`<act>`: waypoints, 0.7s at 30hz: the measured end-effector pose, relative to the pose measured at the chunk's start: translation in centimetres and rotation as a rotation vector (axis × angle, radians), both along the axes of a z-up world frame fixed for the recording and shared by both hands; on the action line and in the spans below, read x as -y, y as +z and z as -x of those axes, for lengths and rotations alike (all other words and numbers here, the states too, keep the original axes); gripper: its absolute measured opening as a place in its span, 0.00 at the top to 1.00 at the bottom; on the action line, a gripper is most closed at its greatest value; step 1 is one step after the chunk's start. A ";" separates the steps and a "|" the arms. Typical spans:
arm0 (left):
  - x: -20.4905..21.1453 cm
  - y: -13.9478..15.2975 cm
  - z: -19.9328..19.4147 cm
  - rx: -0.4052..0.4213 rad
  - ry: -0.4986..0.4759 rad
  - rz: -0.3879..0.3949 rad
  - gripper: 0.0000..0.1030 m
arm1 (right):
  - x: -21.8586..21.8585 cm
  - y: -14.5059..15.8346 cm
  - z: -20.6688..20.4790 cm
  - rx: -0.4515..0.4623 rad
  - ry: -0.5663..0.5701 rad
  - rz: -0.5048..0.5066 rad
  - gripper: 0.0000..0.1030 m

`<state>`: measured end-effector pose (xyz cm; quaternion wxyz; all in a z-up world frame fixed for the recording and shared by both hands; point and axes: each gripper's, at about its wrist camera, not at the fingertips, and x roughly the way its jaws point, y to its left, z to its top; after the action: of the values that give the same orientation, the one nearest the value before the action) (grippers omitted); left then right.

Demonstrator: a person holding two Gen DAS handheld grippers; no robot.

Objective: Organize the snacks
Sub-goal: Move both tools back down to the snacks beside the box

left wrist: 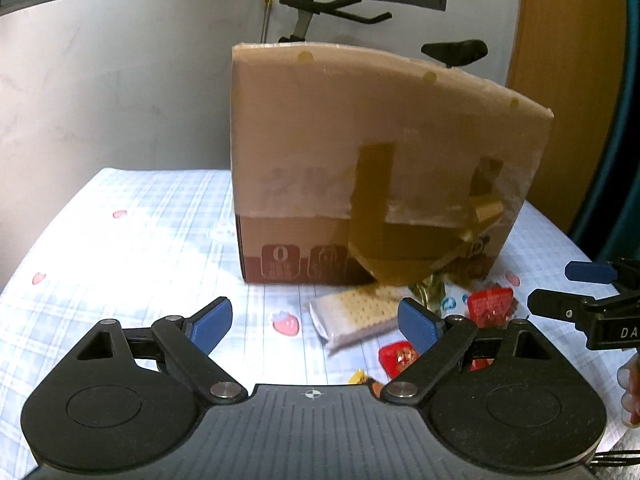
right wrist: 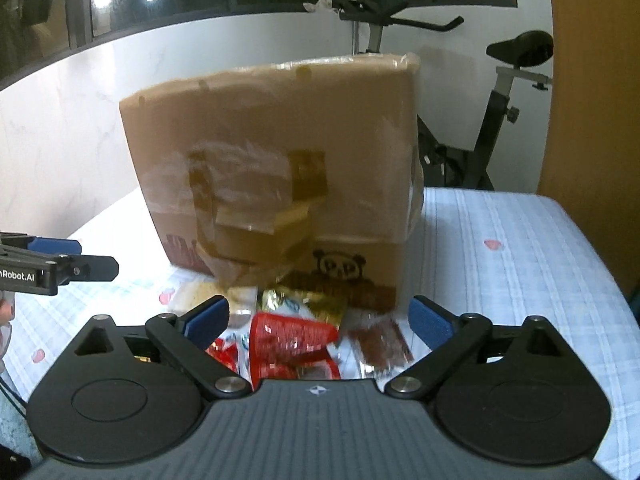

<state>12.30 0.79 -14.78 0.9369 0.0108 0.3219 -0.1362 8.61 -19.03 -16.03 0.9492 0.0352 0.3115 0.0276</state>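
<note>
A taped cardboard box point(left wrist: 360, 152) stands on the table; it also shows in the right wrist view point(right wrist: 280, 152). Loose snacks lie in front of it: a cracker pack point(left wrist: 356, 314), red packets point(left wrist: 490, 304), a large red packet point(right wrist: 292, 340), a gold wrapper point(right wrist: 304, 300) and a brown bar point(right wrist: 380, 346). My left gripper point(left wrist: 316, 320) is open and empty, above the table just before the cracker pack. My right gripper point(right wrist: 320, 318) is open and empty over the snack pile. Each gripper shows at the edge of the other's view: right point(left wrist: 576, 292), left point(right wrist: 72, 260).
The table wears a blue checked cloth with strawberry prints point(left wrist: 132, 240). An exercise bike point(right wrist: 500, 92) stands behind the table against a white wall. A wooden panel point(right wrist: 592, 80) is at the right. The table's right edge point(right wrist: 612, 276) is close.
</note>
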 end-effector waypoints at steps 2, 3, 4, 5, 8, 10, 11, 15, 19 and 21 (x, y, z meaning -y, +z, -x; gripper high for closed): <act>0.2 -0.4 0.2 -0.008 0.000 -0.002 0.11 | 0.2 -0.5 0.4 -0.014 0.000 -0.005 0.06; 0.2 -0.5 0.3 -0.012 0.000 -0.001 0.11 | 0.2 -0.7 0.5 -0.021 0.000 -0.006 0.06; 0.2 -0.7 0.4 -0.017 -0.001 0.001 0.11 | 0.3 -0.9 0.7 -0.028 -0.001 -0.006 0.06; 0.2 -0.8 0.4 -0.022 -0.002 0.003 0.12 | 0.3 -1.1 0.9 -0.033 -0.002 -0.004 0.07; 0.4 -1.2 0.5 -0.035 -0.013 0.006 0.12 | 0.4 -1.7 1.2 -0.060 -0.007 -0.001 0.09; 0.6 -1.3 0.6 -0.040 -0.024 0.005 0.12 | 0.3 -2.2 1.5 -0.076 -0.004 -0.002 0.11; 0.7 -1.4 0.6 -0.042 -0.030 0.004 0.13 | 0.2 -2.4 1.6 -0.082 -0.002 0.001 0.11; 1.0 -1.9 0.8 -0.055 -0.047 0.005 0.13 | -0.4 -3.2 2.1 -0.118 0.018 0.005 0.15; 1.1 -2.4 0.9 -0.077 -0.055 0.012 0.14 | -1.3 -4.2 2.6 -0.174 0.064 0.011 0.23; 1.2 -2.6 1.0 -0.088 -0.062 0.015 0.17 | -1.6 -4.7 2.8 -0.209 0.076 0.007 0.26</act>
<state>11.34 -0.41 -17.39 0.9172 0.0078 0.3614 -0.1678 5.80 -17.43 -20.72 0.9098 0.0228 0.4102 0.0589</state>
